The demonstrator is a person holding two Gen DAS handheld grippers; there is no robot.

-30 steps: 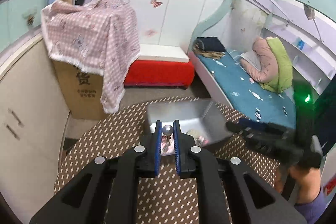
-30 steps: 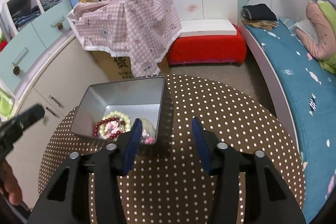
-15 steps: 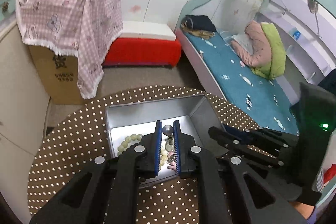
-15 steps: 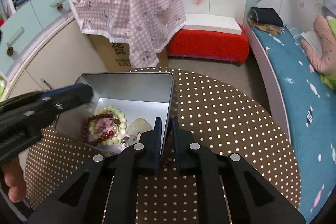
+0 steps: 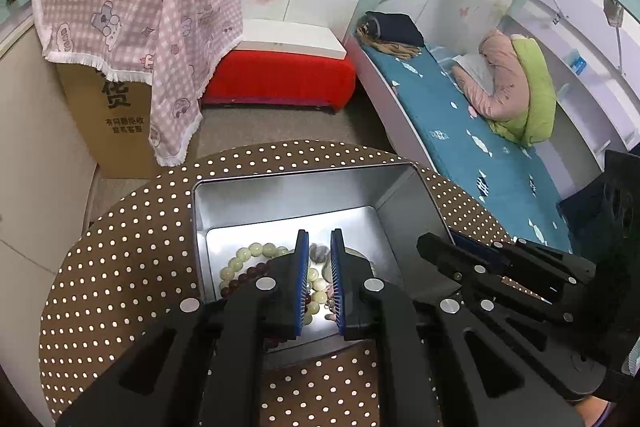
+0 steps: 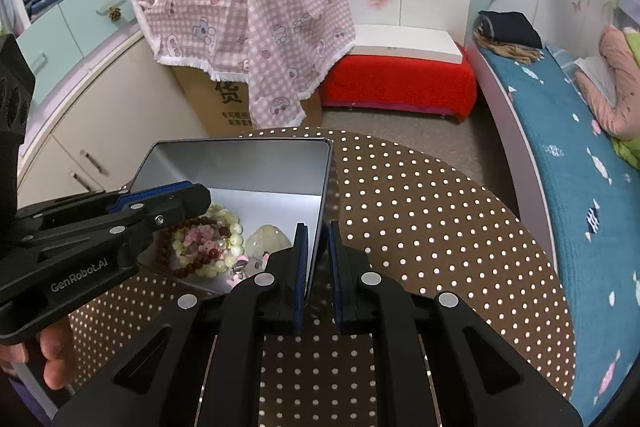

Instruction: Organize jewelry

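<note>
A silver metal tin stands on the round polka-dot table. It holds a pale green bead bracelet, a dark red bead bracelet, pink charms and a pale stone. My left gripper hovers over the tin's inside, its jaws a narrow gap apart with nothing between them. My right gripper is shut on the tin's right wall. The left gripper also shows in the right wrist view, above the beads.
A cardboard box under a pink checked cloth stands behind the table, beside a red bench. A bed with a teal cover runs along the right. Cabinets stand on the left.
My left gripper moved over the tin and let go the grey bead, which is no longer between its fingers. My right gripper closed on the tin's right wall.
</note>
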